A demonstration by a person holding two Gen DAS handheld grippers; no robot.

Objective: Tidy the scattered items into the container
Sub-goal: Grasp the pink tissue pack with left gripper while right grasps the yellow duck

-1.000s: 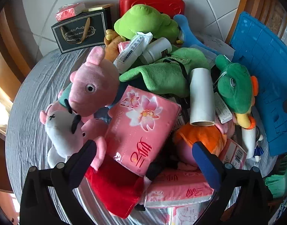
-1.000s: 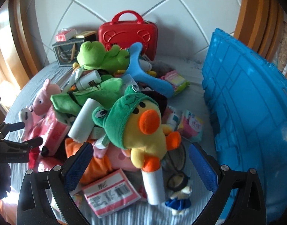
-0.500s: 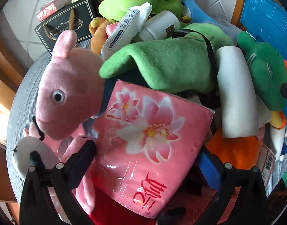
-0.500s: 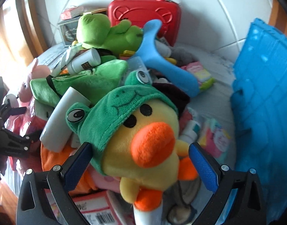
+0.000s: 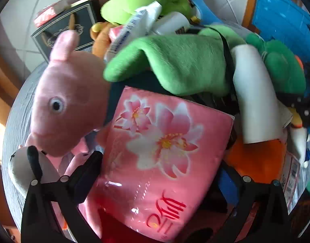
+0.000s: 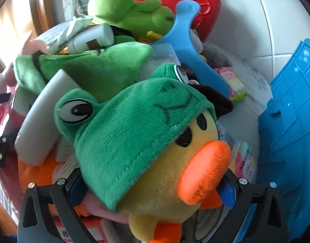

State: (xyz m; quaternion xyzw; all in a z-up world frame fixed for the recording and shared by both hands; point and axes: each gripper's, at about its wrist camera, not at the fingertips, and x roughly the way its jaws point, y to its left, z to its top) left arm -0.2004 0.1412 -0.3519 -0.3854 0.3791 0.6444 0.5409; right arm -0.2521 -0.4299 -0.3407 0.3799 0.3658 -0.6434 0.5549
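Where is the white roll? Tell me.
In the left wrist view the white roll lies right of the pink tissue pack, against the green plush cloth.

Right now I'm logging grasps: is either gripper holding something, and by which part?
Neither has closed. The left gripper straddles the pink flowered tissue pack across its width; the right gripper straddles the yellow duck plush's head.
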